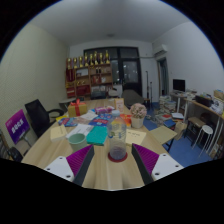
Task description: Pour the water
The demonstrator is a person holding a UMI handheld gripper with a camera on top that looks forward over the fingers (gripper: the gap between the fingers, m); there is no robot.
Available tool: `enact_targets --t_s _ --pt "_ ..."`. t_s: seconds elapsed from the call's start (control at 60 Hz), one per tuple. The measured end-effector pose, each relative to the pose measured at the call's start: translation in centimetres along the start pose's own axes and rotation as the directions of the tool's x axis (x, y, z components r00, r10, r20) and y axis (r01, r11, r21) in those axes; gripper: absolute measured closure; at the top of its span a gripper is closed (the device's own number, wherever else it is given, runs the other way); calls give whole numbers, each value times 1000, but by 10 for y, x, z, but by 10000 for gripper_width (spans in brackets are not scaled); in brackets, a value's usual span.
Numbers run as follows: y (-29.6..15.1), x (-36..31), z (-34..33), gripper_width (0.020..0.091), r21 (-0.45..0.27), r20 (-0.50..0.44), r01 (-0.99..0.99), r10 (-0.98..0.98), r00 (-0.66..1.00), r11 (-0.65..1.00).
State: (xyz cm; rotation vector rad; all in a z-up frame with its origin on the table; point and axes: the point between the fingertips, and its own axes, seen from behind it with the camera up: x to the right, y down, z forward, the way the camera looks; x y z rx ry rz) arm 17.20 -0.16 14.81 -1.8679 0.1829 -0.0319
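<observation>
Gripper (112,166) hovering above a cluttered wooden table (50,145), its fingers spread apart with nothing held.

Purple pads (147,157) face each other across a wide gap. Just ahead of the fingertips, on the table between them, stands a small clear cup (118,151), apart from both fingers. Beyond it lie a teal book (97,134), a green bowl (77,139), papers and other small items. Shelves (90,75) stand at the far wall; what may be a monitor (179,86) sits on a desk to the right.
</observation>
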Motion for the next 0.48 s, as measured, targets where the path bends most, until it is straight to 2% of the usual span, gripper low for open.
enact_targets --t_s 0.117,0.283,0.483 --pt "0 -29 -77 265 4 -64 -1 1 998 1000" --pt "0 -92 -186 267 4 -89 -20 21 996 1000" --pt "-1 -135 -270 260 -26 -128 -3 0 992 1000"
